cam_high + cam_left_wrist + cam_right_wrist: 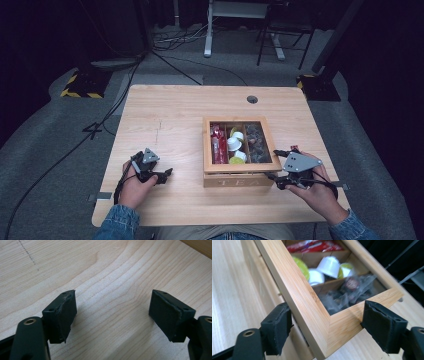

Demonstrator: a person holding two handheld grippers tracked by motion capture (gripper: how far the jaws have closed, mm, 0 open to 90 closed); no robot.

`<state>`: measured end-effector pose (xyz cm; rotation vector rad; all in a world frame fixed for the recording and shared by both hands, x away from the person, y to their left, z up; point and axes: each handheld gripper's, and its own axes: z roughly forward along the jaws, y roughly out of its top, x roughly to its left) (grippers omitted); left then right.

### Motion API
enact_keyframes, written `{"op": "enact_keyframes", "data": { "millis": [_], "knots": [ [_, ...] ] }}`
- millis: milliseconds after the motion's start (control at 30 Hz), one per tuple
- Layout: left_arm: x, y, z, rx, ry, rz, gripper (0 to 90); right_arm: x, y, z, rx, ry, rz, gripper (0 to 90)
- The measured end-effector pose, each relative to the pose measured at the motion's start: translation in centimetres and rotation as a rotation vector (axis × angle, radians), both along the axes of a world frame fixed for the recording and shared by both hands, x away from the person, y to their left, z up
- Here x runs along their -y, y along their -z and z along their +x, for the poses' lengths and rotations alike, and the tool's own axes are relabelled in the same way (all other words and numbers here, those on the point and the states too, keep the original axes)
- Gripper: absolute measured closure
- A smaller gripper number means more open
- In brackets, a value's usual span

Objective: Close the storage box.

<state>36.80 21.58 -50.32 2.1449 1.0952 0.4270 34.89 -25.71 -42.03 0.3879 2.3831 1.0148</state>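
Straddling the rectangular bamboo tea box's (312, 305) 4 o'clock lid corner, my right gripper (325, 322) gapes wide, unclamped, while my left gripper (112, 315) at 8 o'clock hangs wide open, empty.

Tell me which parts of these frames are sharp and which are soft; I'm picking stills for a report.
High view: dark surroundings, evenly lit table, small detail in the tea box soft. Left gripper view: wood grain crisp, jaws casting faint shadows. Right gripper view: the box's near corner sharp, the white capsules and dark packets behind it blurred.
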Motion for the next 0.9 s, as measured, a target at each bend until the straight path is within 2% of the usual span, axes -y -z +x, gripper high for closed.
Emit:
{"op": "enact_keyframes", "data": {
  "millis": [100, 133, 167, 267, 367, 600, 733, 833, 900],
  "knots": [
    [0.0, 0.0, 0.0, 0.000, 0.001, -0.001, 22.7, -0.1, 0.6, -0.1, -0.011, -0.014, -0.040, 24.9],
    [0.0, 0.0, 0.0, -0.004, -0.003, -0.003, 22.7, -0.1, 0.7, -0.2, -0.040, -0.020, -0.012, 30.1],
    [0.0, 0.0, 0.0, 0.000, 0.000, -0.001, 22.7, 0.1, 0.7, -0.3, -0.065, -0.028, 0.011, 29.8],
    [0.0, 0.0, -0.1, -0.003, -0.006, -0.003, 22.7, 0.4, 0.3, -0.5, -0.077, -0.033, 0.029, 28.1],
    [-0.1, 0.0, -0.2, -0.003, -0.008, -0.003, 22.7, 0.9, 0.2, -0.4, -0.114, -0.030, 0.090, 27.2],
    [-0.5, 0.0, -0.4, 0.000, 0.002, -0.001, 22.7, 3.3, -0.8, -0.1, -0.147, 0.054, 0.213, 26.3],
    [-0.6, 0.0, -0.4, 0.000, 0.007, 0.001, 22.7, 5.0, -1.1, 0.1, -0.145, 0.109, 0.231, 26.0],
    [-0.6, 0.0, -0.4, -0.002, 0.008, 0.001, 22.7, 6.5, -1.2, 0.3, -0.162, 0.150, 0.243, 24.7],
    [-0.6, 0.0, -0.4, -0.002, 0.009, 0.001, 22.7, 7.4, -1.1, 0.4, -0.166, 0.174, 0.236, 24.3]
  ]
}}
